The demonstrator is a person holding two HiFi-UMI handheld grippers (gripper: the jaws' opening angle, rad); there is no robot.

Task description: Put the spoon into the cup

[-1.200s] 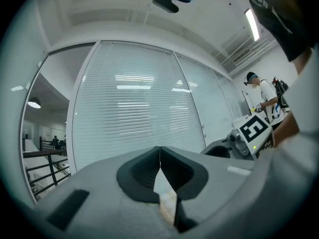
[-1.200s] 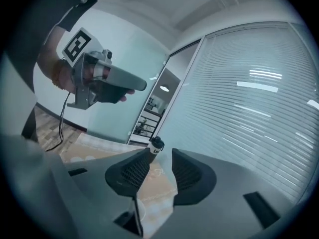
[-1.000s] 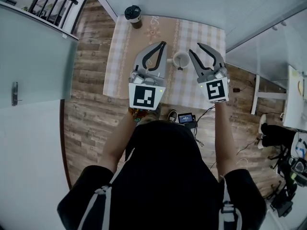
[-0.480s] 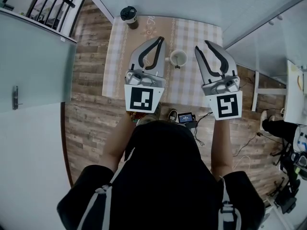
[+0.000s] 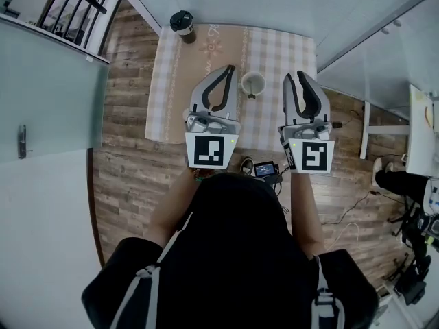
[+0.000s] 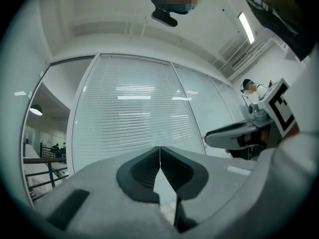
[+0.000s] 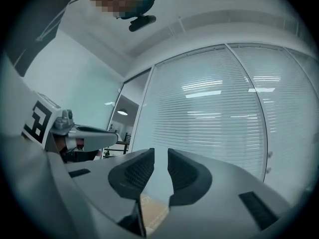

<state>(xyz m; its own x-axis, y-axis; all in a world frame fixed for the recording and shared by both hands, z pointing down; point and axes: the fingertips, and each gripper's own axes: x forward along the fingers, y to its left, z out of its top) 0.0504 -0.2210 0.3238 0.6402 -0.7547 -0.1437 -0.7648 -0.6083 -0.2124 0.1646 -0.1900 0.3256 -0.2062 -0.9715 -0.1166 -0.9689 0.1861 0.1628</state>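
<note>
In the head view the white ceramic cup (image 5: 253, 83) stands on the checked-cloth surface (image 5: 171, 81), seen between the left hand-held gripper (image 5: 230, 67) and the right hand-held gripper (image 5: 295, 75). A dark stub at its near rim is probably the spoon (image 5: 252, 96), so the placing looks done. The left gripper view shows its jaws together and empty. The right gripper view shows jaws closing on nothing, so the next move likely calls only for a clean withdrawal.

Table (image 5: 171, 81) ahead of me, and the cup (image 5: 253, 84) sits on it, a touch right of the middle. My left gripper (image 5: 229, 68) hangs just left of the cup. My right gripper (image 5: 295, 76) is off to its right, jaws closing with nothing between them. Lidded cup (image 5: 182, 21) at the table's far left corner. Down on the floor (image 5: 130, 177) by the near edge, a small device (image 5: 265, 169).
</note>
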